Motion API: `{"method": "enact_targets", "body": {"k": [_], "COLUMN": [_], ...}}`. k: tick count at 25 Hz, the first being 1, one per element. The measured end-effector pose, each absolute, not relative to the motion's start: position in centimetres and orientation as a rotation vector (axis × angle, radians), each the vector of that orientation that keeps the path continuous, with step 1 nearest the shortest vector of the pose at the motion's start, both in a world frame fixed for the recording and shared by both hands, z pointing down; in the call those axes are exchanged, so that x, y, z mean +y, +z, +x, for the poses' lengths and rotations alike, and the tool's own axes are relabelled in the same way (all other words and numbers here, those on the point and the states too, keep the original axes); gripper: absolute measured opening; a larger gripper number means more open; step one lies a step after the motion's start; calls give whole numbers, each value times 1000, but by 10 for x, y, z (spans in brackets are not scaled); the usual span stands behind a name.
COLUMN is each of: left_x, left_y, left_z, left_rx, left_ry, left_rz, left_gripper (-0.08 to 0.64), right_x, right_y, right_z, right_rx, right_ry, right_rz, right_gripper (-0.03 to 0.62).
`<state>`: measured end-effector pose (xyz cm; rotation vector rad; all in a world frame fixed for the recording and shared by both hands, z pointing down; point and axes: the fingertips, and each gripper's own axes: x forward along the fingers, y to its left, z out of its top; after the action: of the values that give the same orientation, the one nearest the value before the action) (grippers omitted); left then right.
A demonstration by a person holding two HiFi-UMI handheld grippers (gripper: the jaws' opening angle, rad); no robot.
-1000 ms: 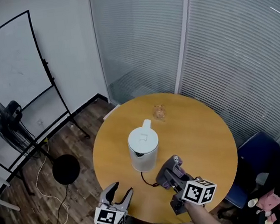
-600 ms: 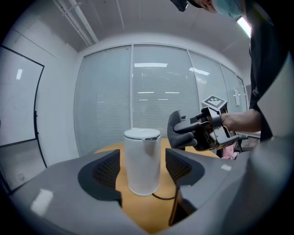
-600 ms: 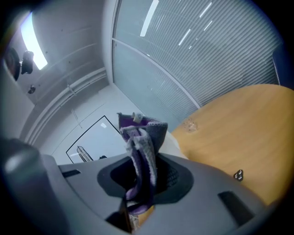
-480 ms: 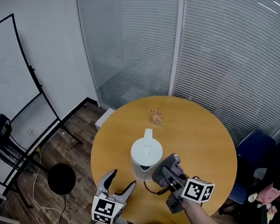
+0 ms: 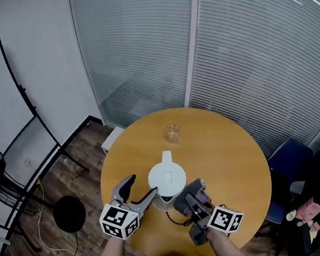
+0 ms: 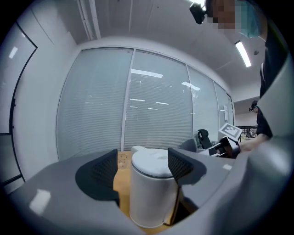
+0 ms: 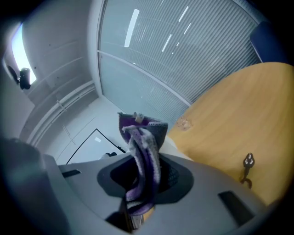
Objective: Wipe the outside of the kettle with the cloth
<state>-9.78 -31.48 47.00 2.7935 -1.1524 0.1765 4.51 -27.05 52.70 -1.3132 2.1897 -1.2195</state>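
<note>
Round wooden worktop [image 5: 233, 156], open room toward 3 o'clock. Smooth white cylindrical kettle [image 5: 167, 178] stands central, between the left tool's [image 5: 142, 186] spread jaws, which have just been opening. Right tool [image 5: 192, 199] clamps fuzzy purple cloth [image 7: 143, 149] at kettle's 5 o'clock

- We see the left gripper [image 5: 142, 186] move from the near edge of the table [image 5: 231, 144] up beside the kettle [image 5: 167, 178].
- Its jaws have just been opening; we now see the kettle between them in the left gripper view, not clamped.
- The right gripper [image 5: 191, 195], with the cloth [image 5: 195, 187], shifts closer to the kettle.
</note>
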Motion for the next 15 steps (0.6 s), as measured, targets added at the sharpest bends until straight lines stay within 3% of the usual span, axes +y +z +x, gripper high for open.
{"method": "enact_targets", "body": {"k": [15], "left_x": [-331], "left_y": [495], "left_z": [-83], "left_rx": [-1068], "left_ry": [257], "left_rz": [2736], "left_gripper": [328], "right_x": [-269], "right_y": [716], "right_z": [45], "right_rx": [1975], "right_ry": [-1670], "right_rz": [-1726], "right_gripper": [97]}}
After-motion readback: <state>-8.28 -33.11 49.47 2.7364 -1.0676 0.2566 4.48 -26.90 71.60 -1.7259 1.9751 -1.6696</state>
